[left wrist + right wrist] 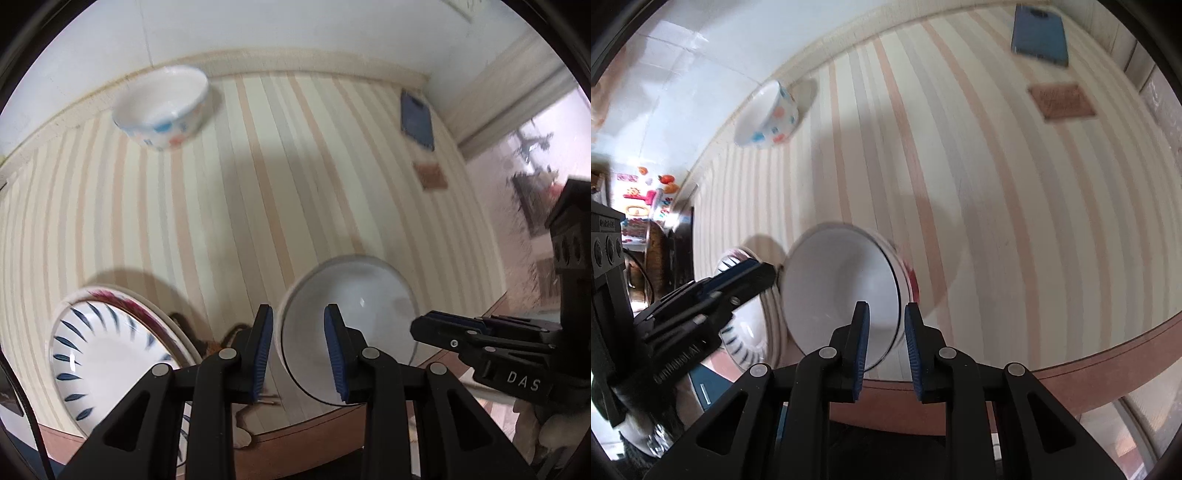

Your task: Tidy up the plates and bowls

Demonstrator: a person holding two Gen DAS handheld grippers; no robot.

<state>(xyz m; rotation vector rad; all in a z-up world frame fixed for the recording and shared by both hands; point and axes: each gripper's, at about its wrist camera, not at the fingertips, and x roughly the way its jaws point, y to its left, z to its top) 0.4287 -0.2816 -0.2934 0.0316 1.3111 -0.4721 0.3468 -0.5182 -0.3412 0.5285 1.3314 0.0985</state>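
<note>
A white bowl (354, 317) with red marks on its outside (842, 291) hangs tilted over the near edge of the striped table. My right gripper (886, 347) is shut on its near rim, one finger inside and one outside; in the left wrist view it (419, 328) meets the bowl's right side. My left gripper (300, 354) is open and straddles the bowl's left rim without pinching it; it also shows in the right wrist view (764, 275). A blue-leaf plate (107, 354) lies on a red-patterned plate at the left. A polka-dot bowl (162, 107) stands at the far edge.
A blue phone (417, 118) and a brown coaster (430, 176) lie at the far right of the striped tablecloth (258, 184). The brown table edge (1108, 373) runs close below both grippers. A white wall borders the far side. The plate stack (746, 332) sits beside the bowl.
</note>
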